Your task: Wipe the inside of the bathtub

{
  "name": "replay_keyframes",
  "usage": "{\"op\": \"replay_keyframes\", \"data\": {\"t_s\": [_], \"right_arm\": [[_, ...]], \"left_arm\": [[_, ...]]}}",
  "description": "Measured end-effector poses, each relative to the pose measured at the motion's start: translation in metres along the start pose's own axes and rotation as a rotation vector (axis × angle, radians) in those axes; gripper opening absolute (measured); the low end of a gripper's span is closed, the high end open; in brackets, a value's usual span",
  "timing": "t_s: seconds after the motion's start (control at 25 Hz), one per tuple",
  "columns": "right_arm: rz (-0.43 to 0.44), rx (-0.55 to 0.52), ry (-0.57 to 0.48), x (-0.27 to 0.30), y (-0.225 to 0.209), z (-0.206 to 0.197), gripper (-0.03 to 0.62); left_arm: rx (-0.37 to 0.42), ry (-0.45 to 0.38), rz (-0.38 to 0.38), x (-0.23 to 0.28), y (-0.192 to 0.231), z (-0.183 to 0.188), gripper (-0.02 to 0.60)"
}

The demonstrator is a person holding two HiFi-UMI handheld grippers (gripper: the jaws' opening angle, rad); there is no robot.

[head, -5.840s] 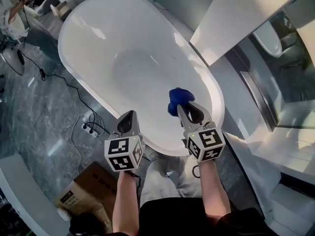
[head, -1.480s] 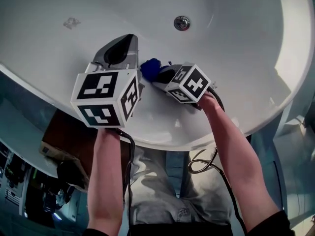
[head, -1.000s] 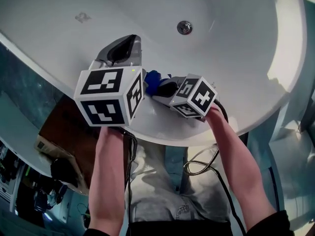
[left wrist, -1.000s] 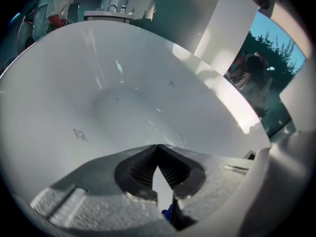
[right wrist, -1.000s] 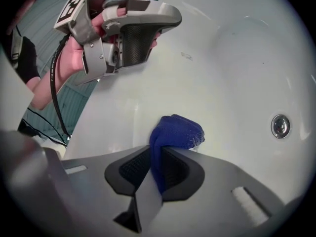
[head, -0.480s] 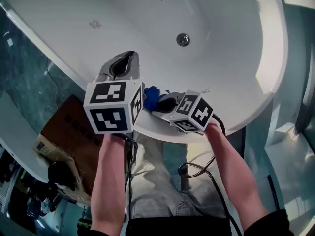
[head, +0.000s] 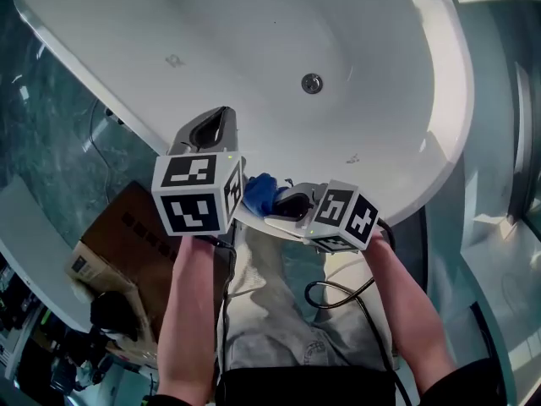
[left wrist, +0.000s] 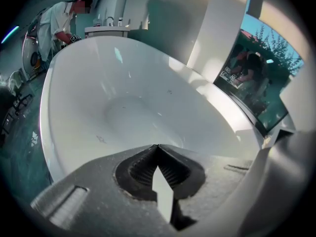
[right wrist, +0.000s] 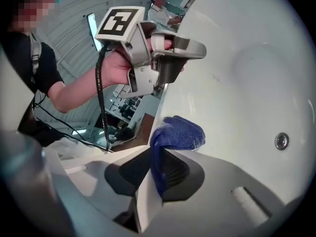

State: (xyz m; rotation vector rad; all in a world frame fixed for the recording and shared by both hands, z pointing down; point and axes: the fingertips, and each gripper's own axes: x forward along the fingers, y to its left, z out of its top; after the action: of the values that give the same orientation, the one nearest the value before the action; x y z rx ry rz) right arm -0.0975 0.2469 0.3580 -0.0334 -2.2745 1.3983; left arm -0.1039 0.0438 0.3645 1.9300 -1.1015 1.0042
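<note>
Bathtub (head: 254,49): white, oval; you are standing at its near end, holding both claws over near rim.
Cardboard box (head: 118,239): lying on floor at your left, beside tub.
Left claw (left wrist: 158,149): jaws meeting at tips, gripping nothing, pointing along basin.
Right claw (right wrist: 157,169): jaws pinching blue cloth (right wrist: 177,134); cloth bunching out past jaw tips, close to tub's inner wall, contact not discernible.
Drain (head: 312,82): sitting in tub bottom, well apart from cloth.

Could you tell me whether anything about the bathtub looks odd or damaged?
No damage shows. Small grey smudges stand out on the white tub: one smudge on its left inner wall, another near the right gripper, which holds a blue cloth.
</note>
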Motion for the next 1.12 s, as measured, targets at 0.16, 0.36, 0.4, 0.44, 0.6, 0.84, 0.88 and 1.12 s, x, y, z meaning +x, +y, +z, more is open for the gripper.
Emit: {"op": "replay_keyframes", "data": {"t_s": [0.16,0.36,0.4,0.44,0.6,0.84,0.88,1.12], "right_arm": [[0.000,-0.013,-0.023,-0.004,0.012,-0.001,0.072],[0.006,-0.022,-0.028,-0.006,0.010,0.001,0.074],[0.000,-0.019,-0.038,-0.009,0.007,0.002,0.074],[-0.013,-0.011,-0.060,-0.014,0.002,0.005,0.074],[-0.089,0.029,-0.181,-0.045,-0.025,0.023,0.074],[-0.234,-0.001,-0.170,-0.092,-0.084,0.038,0.075],[-0.255,-0.007,-0.159,-0.100,-0.095,0.040,0.075],[-0.362,-0.015,-0.105,-0.128,-0.155,0.045,0.075]], "left_arm": [[0.036,0.013,-0.002,-0.011,0.004,-0.007,0.005],[0.017,0.024,0.004,-0.015,0.009,-0.012,0.005],[0.014,0.025,0.003,-0.013,0.008,-0.012,0.005],[0.012,0.027,0.001,-0.012,0.006,-0.012,0.005],[-0.006,0.030,-0.014,-0.005,-0.003,-0.007,0.005],[-0.083,0.003,-0.041,0.014,-0.012,0.012,0.005],[-0.097,-0.002,-0.047,0.018,-0.014,0.015,0.005],[-0.141,-0.010,-0.071,0.052,-0.022,0.024,0.005]]}}
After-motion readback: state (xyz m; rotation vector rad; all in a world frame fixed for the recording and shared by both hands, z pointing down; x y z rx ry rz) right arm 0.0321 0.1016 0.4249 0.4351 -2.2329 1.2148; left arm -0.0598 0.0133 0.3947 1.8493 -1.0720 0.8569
